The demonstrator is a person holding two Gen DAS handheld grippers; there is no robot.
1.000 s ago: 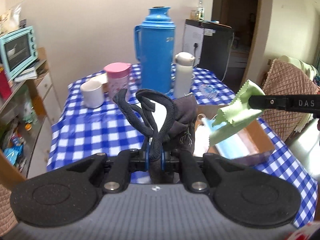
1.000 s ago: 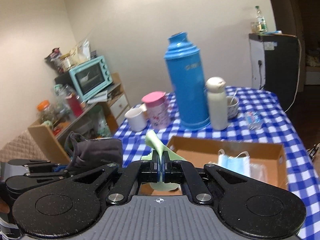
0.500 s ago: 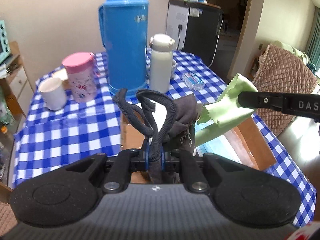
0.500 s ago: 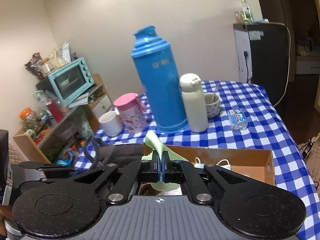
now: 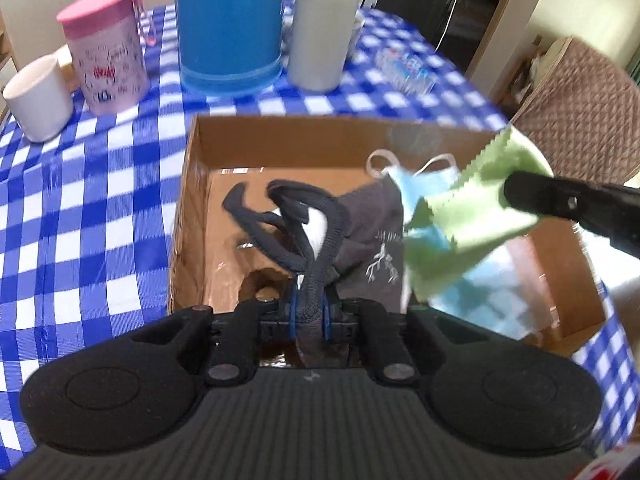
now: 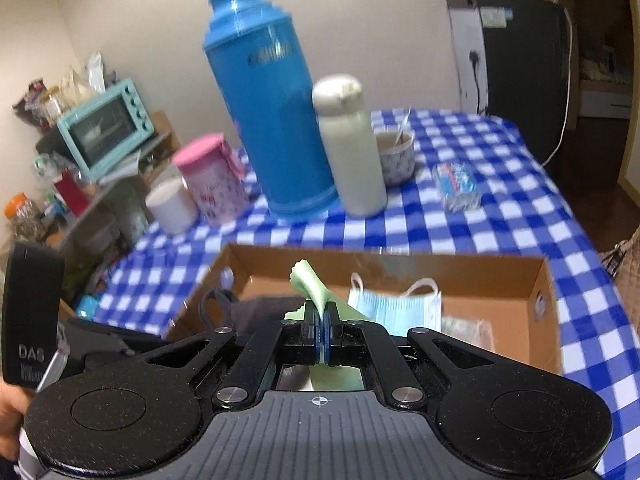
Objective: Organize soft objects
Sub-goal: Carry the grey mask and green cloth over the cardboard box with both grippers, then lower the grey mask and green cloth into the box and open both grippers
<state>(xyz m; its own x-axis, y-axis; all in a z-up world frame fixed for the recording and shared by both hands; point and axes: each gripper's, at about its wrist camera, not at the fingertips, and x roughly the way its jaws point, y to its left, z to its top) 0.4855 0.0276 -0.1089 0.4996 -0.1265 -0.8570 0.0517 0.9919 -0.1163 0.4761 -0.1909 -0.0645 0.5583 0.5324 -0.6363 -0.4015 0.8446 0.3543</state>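
Over on the left, a dark grey fabric pouch with looped cords [image 5: 360, 232] is pinched in the left gripper [image 5: 310, 312], its jaws just beginning to ease apart around the cloth, above the open brown cardboard box [image 5: 192, 184] on the blue-and-white checked tablecloth [image 5: 80, 200]. To the right, a pale green zigzag-edged cloth [image 6: 314, 288] is clamped tight in the right gripper [image 6: 323, 336], over the same box. A light blue pleated face mask [image 6: 400, 308] is already inside. Two drops are judged left.

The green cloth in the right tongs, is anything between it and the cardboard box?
Nothing visible blocks it. The green zigzag-edged cloth hangs over the open brown cardboard box, above a blue face mask already inside.
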